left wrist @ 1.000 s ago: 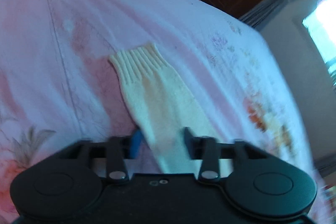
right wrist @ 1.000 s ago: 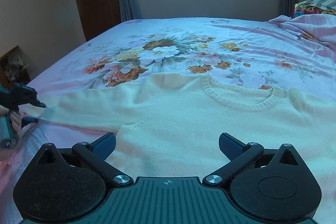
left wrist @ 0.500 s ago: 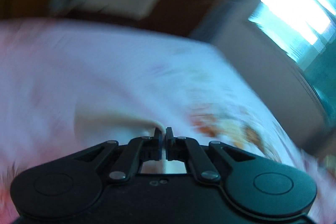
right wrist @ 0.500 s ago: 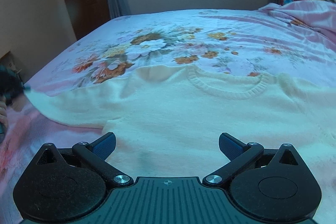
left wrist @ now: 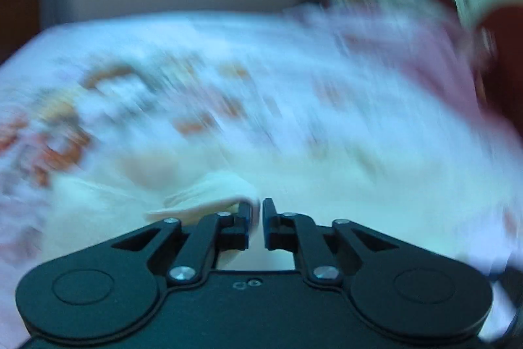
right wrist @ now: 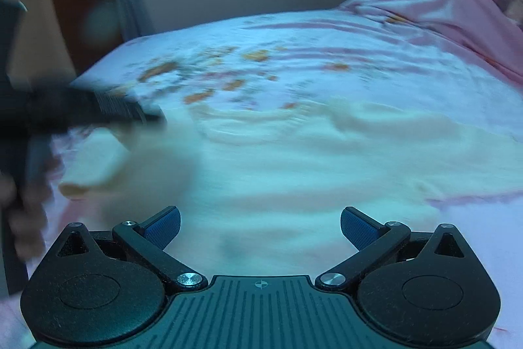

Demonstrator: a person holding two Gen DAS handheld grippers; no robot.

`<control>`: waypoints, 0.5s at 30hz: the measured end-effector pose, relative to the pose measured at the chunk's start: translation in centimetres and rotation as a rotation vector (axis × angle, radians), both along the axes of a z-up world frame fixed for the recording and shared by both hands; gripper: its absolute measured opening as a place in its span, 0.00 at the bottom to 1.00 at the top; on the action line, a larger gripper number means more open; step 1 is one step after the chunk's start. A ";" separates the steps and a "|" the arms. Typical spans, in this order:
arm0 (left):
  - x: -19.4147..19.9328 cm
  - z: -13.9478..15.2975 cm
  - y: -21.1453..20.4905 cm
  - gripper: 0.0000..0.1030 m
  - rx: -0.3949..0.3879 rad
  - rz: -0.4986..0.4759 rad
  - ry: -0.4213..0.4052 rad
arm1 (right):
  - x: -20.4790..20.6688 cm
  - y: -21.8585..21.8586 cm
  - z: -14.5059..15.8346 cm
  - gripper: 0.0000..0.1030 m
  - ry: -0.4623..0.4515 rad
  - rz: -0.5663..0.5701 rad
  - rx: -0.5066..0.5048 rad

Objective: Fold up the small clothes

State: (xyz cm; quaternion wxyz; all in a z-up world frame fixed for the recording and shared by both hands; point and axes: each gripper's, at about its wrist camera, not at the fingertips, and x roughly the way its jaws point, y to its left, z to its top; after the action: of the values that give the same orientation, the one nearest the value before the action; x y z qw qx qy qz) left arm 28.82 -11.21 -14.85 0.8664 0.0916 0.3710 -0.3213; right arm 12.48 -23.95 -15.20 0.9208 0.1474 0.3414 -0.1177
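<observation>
Cream sweater (right wrist: 294, 159) spread on floral bedsheet (right wrist: 327, 54); left gripper (left wrist: 257, 208) jaws opening, narrow gap, sleeve (left wrist: 209, 195) just left; right gripper (right wrist: 260, 223) wide, empty

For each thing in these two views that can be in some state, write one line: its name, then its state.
Left gripper: jaws opening, a narrow gap showing, sleeve cuff beside the left finger.
Right gripper: open, empty, above the sweater.
Sweater: cream, spread flat on the bed, front up.
Sleeve: lifted and bunched at the left gripper, being folded inward.
Bedsheet: floral, spread out.
Blanket: pink, rumpled.
</observation>
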 end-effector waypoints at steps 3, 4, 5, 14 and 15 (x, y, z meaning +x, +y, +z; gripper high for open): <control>-1.3 0.3 0.4 0.22 -0.005 -0.004 0.020 | -1.0 -2.1 -0.5 1.00 0.011 -0.023 0.025; -1.2 1.0 2.0 0.26 -0.044 0.012 0.032 | -1.2 -2.6 -0.6 1.00 0.010 -0.025 0.037; -2.0 1.5 3.1 0.38 -0.091 0.025 0.035 | -1.3 -2.9 -0.7 1.00 0.006 -0.026 0.047; 2.3 4.2 10.9 0.66 -0.094 0.374 -0.048 | 4.2 1.5 -0.7 1.00 -0.027 0.125 -0.040; 3.0 3.4 11.7 0.64 -0.081 0.408 -0.027 | 5.2 2.4 -0.6 1.00 -0.038 0.144 -0.061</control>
State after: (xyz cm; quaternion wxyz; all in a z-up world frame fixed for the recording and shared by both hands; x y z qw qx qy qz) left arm 31.86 0.51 -11.42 0.9214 -0.0162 0.3572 -0.1524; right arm 17.70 -21.59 -15.82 0.9372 0.0968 0.3299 -0.0586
